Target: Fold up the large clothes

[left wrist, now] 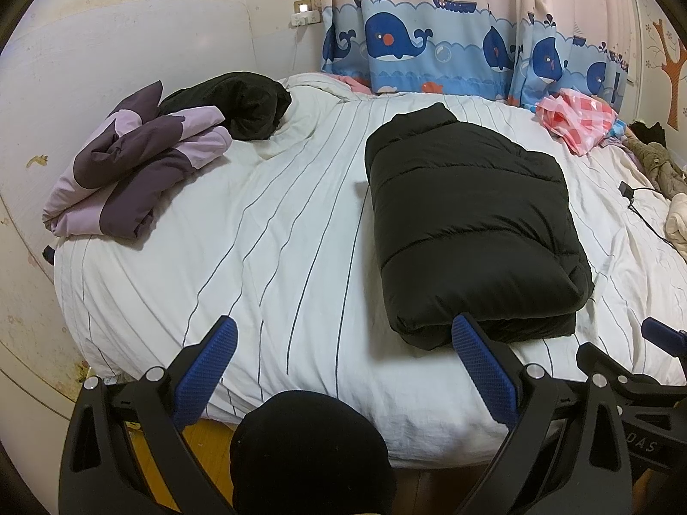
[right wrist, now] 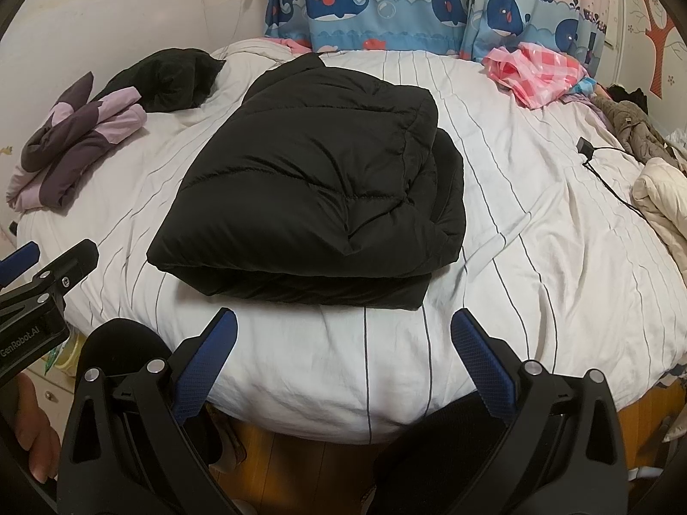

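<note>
A black puffer jacket lies folded into a thick rectangle in the middle of the white striped bed. My left gripper hovers open at the near edge of the bed, left of the jacket, with its right pad just in front of the jacket's near corner. My right gripper is open too, held just short of the jacket's near folded edge, nothing between its fingers. The other gripper shows at the edge of each view.
A purple and lilac jacket and a black garment lie at the far left. Pink checked cloth lies by the whale curtain. A charger cable, an olive coat and cream bedding sit at right.
</note>
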Tool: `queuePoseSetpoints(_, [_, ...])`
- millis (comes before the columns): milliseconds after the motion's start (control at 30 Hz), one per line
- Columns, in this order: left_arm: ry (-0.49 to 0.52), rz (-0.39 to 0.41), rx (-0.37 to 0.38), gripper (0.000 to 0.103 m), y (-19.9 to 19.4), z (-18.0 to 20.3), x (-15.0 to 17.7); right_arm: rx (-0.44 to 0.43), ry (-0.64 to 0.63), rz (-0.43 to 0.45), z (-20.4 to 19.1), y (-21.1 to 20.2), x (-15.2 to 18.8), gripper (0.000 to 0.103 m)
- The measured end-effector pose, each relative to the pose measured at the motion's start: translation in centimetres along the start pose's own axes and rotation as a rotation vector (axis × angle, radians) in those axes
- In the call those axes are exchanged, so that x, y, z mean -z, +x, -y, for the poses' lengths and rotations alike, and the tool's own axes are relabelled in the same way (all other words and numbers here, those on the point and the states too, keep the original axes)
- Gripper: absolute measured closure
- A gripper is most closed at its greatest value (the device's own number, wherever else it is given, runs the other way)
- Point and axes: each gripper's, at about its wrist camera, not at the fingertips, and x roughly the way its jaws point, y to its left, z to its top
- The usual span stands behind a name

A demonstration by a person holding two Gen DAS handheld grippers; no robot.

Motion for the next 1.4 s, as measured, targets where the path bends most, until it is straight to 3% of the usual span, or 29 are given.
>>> queuePoseSetpoints(1400, [0.017, -0.032, -0.001, 0.007, 1.0, 0.5, 0.2, -0.019, 0.01, -0.023, 0.4, 0.9, 0.1, 0.007])
